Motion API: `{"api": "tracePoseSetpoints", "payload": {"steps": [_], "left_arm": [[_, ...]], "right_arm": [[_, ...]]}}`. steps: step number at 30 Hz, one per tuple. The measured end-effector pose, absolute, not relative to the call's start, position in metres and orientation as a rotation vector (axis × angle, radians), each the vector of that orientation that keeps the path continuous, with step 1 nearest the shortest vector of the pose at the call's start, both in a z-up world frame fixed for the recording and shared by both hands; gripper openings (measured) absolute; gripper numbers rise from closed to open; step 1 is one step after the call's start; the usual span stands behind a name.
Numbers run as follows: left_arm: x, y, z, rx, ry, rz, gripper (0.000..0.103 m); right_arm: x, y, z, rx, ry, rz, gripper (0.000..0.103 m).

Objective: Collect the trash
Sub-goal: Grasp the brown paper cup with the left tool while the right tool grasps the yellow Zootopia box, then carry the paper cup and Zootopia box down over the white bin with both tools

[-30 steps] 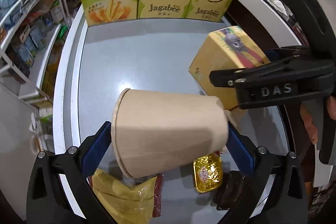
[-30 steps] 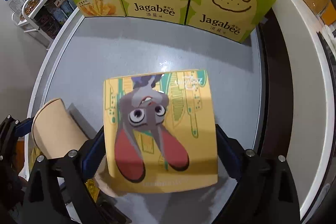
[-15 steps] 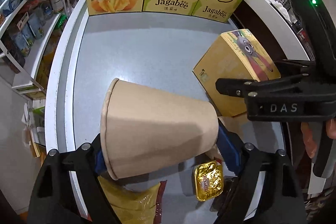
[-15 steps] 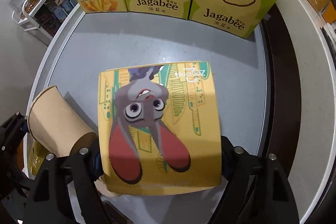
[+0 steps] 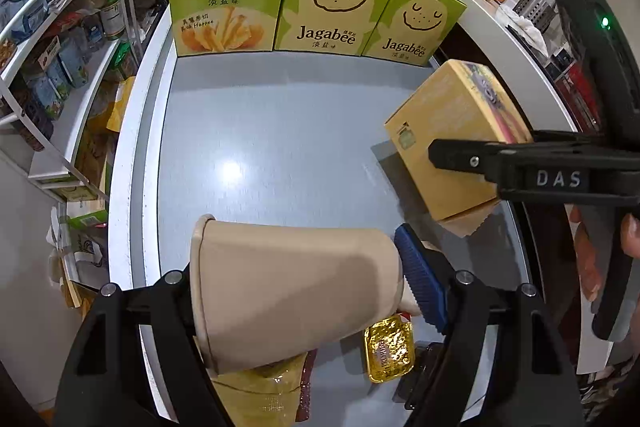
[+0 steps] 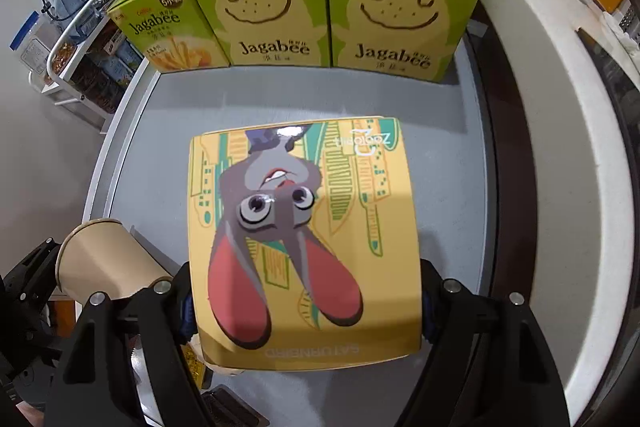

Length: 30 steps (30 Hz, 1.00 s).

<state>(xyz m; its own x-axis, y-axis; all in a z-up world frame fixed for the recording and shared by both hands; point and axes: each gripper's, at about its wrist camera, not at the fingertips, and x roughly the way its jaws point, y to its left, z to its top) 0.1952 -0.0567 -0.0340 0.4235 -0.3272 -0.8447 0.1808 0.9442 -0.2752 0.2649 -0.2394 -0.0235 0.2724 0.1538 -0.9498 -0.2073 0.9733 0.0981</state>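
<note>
My left gripper (image 5: 300, 287) is shut on a tan paper cup (image 5: 288, 287), held on its side with the rim to the left, above the grey table (image 5: 272, 139). The cup also shows in the right wrist view (image 6: 104, 263). My right gripper (image 6: 304, 303) is shut on a yellow cartoon-rabbit box (image 6: 304, 235), lifted off the table. That box (image 5: 452, 135) and the right gripper body (image 5: 560, 175) show at the right of the left wrist view. Under the cup lie a gold foil packet (image 5: 390, 349) and a yellow wrapper (image 5: 256, 393).
Three green Jagabee boxes (image 5: 328, 15) stand in a row along the table's far edge, seen also in the right wrist view (image 6: 296, 11). A wire shelf rack (image 5: 60, 75) with goods stands left. A white counter (image 6: 560, 75) curves along the right.
Both grippers have risen and drawn back with their loads; the cup and the rabbit box sit lower in their views and more table shows ahead.
</note>
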Motion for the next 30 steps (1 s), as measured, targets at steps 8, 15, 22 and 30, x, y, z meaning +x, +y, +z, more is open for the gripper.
{"api": "tracePoseSetpoints", "payload": {"steps": [8, 15, 22, 30], "left_arm": [[0.189, -0.058, -0.022, -0.131, 1.057, -0.321, 0.078], [0.180, -0.053, -0.006, -0.139, 1.023, -0.321, 0.078], [0.154, -0.049, 0.017, -0.132, 0.972, -0.322, 0.078], [0.108, -0.041, 0.038, -0.116, 0.925, -0.336, 0.078]], "right_arm": [[0.258, -0.236, -0.012, -0.042, 1.254, 0.251, 0.076], [0.247, -0.236, 0.010, -0.028, 1.214, 0.272, 0.076], [0.215, -0.242, 0.035, -0.005, 1.164, 0.300, 0.076], [0.157, -0.252, 0.048, 0.055, 1.152, 0.354, 0.076]]}}
